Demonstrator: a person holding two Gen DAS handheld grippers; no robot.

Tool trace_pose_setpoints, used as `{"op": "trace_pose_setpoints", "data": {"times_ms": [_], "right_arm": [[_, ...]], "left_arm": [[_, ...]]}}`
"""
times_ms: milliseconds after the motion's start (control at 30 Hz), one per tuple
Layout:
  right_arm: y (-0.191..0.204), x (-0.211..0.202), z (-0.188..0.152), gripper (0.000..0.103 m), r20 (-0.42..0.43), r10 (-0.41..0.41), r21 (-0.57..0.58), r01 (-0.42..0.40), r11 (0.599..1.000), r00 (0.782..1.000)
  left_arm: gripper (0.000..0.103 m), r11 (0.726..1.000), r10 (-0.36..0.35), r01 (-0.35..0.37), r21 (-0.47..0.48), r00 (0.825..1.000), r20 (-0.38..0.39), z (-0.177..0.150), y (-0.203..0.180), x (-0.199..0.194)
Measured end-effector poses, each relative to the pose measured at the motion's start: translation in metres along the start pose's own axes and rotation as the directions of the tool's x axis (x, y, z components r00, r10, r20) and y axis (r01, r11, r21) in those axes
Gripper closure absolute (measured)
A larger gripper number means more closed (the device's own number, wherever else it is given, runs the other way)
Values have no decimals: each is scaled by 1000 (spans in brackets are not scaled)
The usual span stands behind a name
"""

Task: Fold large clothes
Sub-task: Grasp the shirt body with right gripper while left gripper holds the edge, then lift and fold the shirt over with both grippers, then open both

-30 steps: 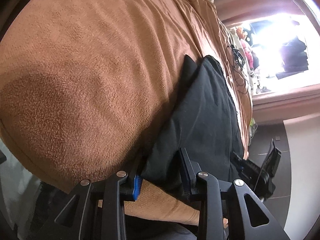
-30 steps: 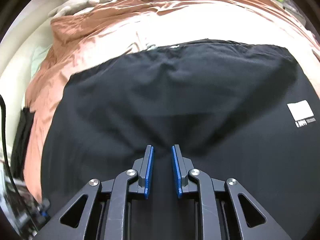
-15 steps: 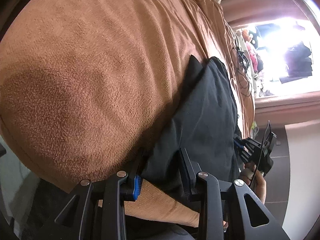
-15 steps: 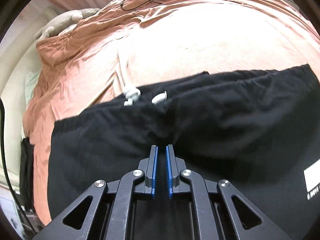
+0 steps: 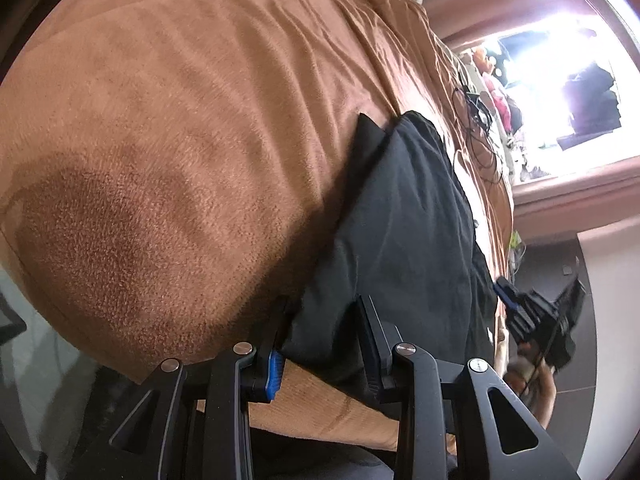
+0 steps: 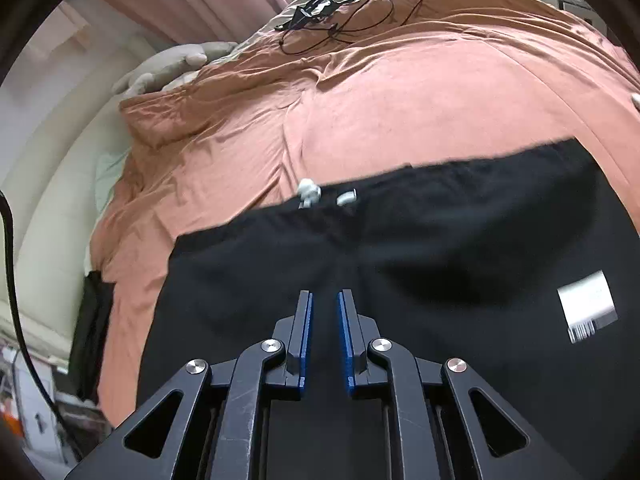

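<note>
left wrist view: most of the frame's left and top is the brown blanket (image 5: 168, 152) on the bed. at bottom centre the left gripper (image 5: 322, 328) has a bunched edge of the black garment (image 5: 404, 216) pinched between its fingers, and the cloth runs up toward centre right. far right edge, the right gripper (image 5: 516, 304) shows small, in a person's hand.

right wrist view: cream wall on the left, black cables (image 6: 344, 12) top centre. the garment fills the lower half, white drawstring tips (image 6: 320, 194) at its upper edge, white label (image 6: 586, 304) at right. the right gripper's jaws are narrow and opening, nothing between them.
</note>
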State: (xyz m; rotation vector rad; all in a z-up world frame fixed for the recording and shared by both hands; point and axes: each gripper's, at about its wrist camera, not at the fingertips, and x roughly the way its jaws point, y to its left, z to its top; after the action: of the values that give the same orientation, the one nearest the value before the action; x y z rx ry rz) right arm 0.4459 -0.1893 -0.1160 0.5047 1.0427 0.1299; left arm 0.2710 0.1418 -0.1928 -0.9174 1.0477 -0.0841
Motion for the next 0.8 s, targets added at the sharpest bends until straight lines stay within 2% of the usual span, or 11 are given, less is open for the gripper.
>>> {"op": "trace_pose_setpoints", "data": {"times_ms": [67,133,167,367,500,600,800], "right_arm": [[-3,-11,-18,82,-7,14,7,-14,1000,1000],[-3,-16,-29,62,-17,34,9,-34,999,999],[-2,-19,-40,60,-26,40,-1,-40,999,999],[-1,-20,-79,60,-83,31,-27,-33,999,996],[-1,-23,-103,64,-110,31,-44,-36,998,993],[2,-27,-117,70,-123,35,-58,-43,997,992],[9,-36,-141,80,-133,16,-99,-29,995,991]], "left_arm": [[69,1000,18,-18,10,1000,-10,2,-2,3],[66,1000,22,-21,4,1000,-19,3,-2,6],[65,1000,19,-19,2,1000,-25,5,-2,8],[63,1000,12,-12,16,1000,-29,7,-6,15],[81,1000,-17,18,18,1000,-16,7,-10,6],[86,997,-61,61,45,998,-1,8,-22,-5],[89,984,-130,126,126,991,22,4,-55,-26]]}}
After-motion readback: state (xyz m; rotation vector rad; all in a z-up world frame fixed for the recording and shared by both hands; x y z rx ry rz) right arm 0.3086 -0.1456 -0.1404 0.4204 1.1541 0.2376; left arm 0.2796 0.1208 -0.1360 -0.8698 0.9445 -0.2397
